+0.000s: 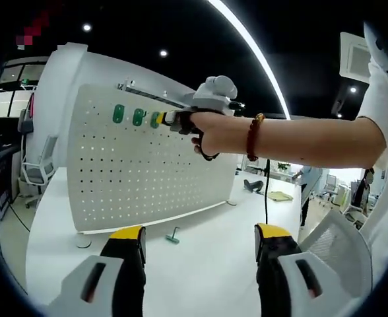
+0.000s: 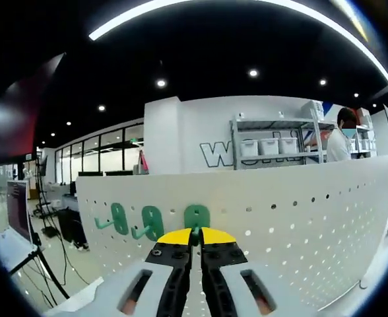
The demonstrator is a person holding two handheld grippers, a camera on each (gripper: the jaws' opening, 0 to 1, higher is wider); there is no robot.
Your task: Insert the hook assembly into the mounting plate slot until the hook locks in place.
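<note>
It is a large office hall with a dark ceiling, round spot lamps and a long curved light strip. A white table (image 1: 200, 264) carries a white pegboard (image 1: 141, 178) that stands upright on small feet.

In the left gripper view, the left gripper (image 1: 199, 246) is held low above the table, in front of the board. Its two yellow-tipped jaws stand wide apart and there is nothing between them. Between the jaws and the board, one green hook (image 1: 173, 235) lies on the table, apart from both. Near the top edge of the board two green hooks (image 1: 128, 115) are already mounted side by side. Just to their right, the person's right hand (image 1: 204, 132) presses the right gripper (image 1: 162, 119) against the board, and a third green hook (image 1: 155, 119) is at its tip. A bead bracelet (image 1: 253, 137) is on the wrist.

In the right gripper view, the right gripper (image 2: 195, 246) is closed tight, its yellow tips clamping the green hook (image 2: 196, 218), which touches the board in the top row of holes. The two mounted hooks (image 2: 136, 222) are just to the left of it. Behind the board are a shelf with white bins (image 2: 270, 146) and a person (image 2: 339, 139) beside it.
</note>
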